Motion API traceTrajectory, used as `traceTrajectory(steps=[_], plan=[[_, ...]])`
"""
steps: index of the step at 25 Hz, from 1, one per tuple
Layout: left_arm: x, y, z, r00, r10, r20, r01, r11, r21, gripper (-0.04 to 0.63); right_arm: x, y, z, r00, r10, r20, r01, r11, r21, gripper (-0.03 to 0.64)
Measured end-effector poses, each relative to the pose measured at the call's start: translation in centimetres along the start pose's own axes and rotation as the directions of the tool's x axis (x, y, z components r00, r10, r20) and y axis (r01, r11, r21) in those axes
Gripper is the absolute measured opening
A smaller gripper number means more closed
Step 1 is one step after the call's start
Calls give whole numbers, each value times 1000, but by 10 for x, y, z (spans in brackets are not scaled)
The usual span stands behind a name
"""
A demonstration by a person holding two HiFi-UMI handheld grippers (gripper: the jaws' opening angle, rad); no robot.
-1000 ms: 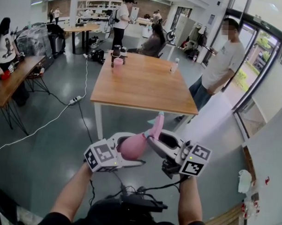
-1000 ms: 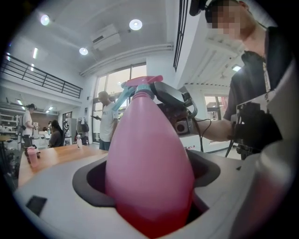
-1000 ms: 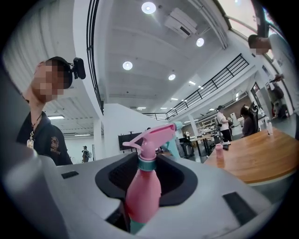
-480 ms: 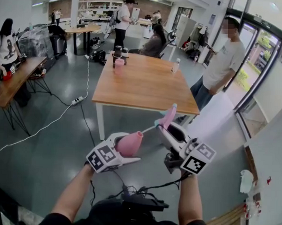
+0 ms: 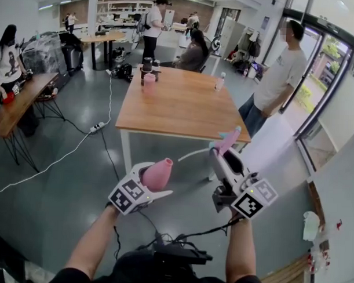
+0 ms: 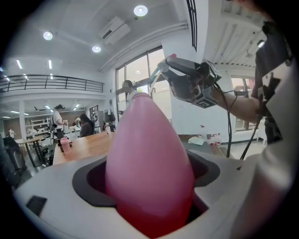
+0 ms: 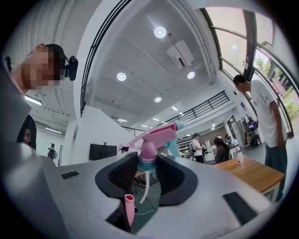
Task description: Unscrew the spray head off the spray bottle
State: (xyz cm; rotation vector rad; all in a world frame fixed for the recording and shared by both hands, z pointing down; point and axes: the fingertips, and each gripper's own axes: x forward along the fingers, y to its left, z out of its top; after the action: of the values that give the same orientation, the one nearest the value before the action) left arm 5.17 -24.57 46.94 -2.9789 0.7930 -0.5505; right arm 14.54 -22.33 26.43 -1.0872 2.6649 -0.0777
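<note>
Left gripper [image 5: 145, 186] clenched on the body of the pink spray bottle [image 5: 158, 173]. The bottle's long axis tilts up and away from the person, open neck foremost, toward the wooden table [image 5: 178, 103]. Right gripper [image 5: 221, 156] clamped on the teal collar of the spray head [image 5: 227, 140], which is off the bottle and held to its right, teal-tipped end pointing up and away. The white dip tube [image 5: 193, 153] trails leftward from the collar, its free end near the neck but outside it
</note>
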Motion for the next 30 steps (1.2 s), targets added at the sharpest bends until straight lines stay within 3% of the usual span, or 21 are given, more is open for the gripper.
traceTrajectory(steps=[4, 14, 30], plan=[[-1, 5, 3, 999, 34, 14, -34, 999, -15, 449, -4, -5, -1, 1000, -31, 3, 31, 999, -28, 129], [-14, 6, 72, 980, 67, 186, -62, 998, -32, 449, 5, -13, -43, 986, -149, -76, 136, 980, -147, 127], [-19, 11, 88, 972, 86, 217, -78, 996, -44, 449, 0, -34, -80, 943, -303, -134, 279, 945, -173, 127]])
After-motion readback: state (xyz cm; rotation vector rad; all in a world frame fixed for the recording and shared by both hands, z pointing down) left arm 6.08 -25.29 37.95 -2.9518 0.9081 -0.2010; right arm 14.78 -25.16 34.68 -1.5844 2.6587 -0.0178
